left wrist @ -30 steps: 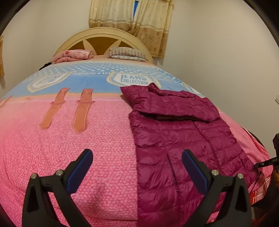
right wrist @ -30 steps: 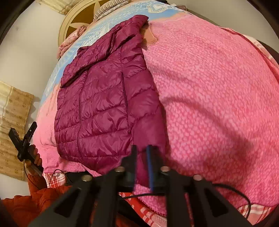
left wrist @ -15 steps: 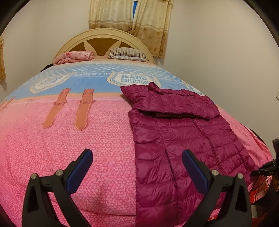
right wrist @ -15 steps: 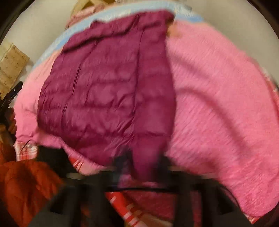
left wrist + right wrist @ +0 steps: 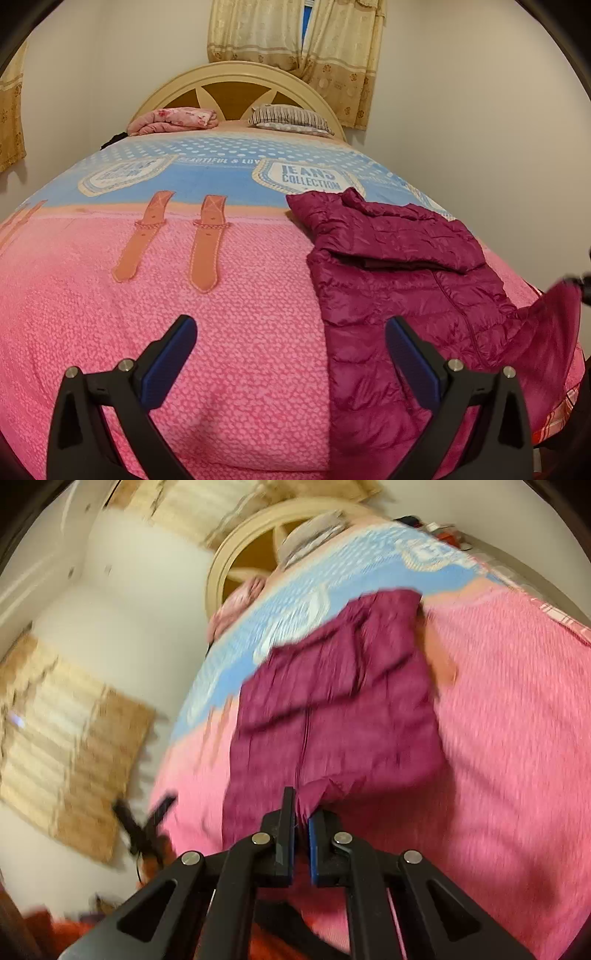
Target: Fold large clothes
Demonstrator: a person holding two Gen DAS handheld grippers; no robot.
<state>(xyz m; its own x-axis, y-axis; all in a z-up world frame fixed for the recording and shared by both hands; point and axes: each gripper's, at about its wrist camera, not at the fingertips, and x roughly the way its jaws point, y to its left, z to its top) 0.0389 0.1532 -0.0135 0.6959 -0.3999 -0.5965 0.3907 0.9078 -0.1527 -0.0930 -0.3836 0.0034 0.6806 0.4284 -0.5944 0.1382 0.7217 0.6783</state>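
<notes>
Left wrist view: left gripper [image 5: 290, 345] hovered over the near pink part of the bedspread [image 5: 236, 317], fingers wide apart, gripping nothing. Maroon puffer jacket [image 5: 402, 295] lay flat on the right side of the bed, hood at the far end, just past the right fingertip. Its near right corner was lifted off the bedspread toward the frame edge.

Right wrist view, blurred: right gripper [image 5: 302, 814] was clamped on the jacket's near hem, fabric bunched between the blue pads [image 5: 314, 825]. Headboard [image 5: 236, 550] stood far behind.
</notes>
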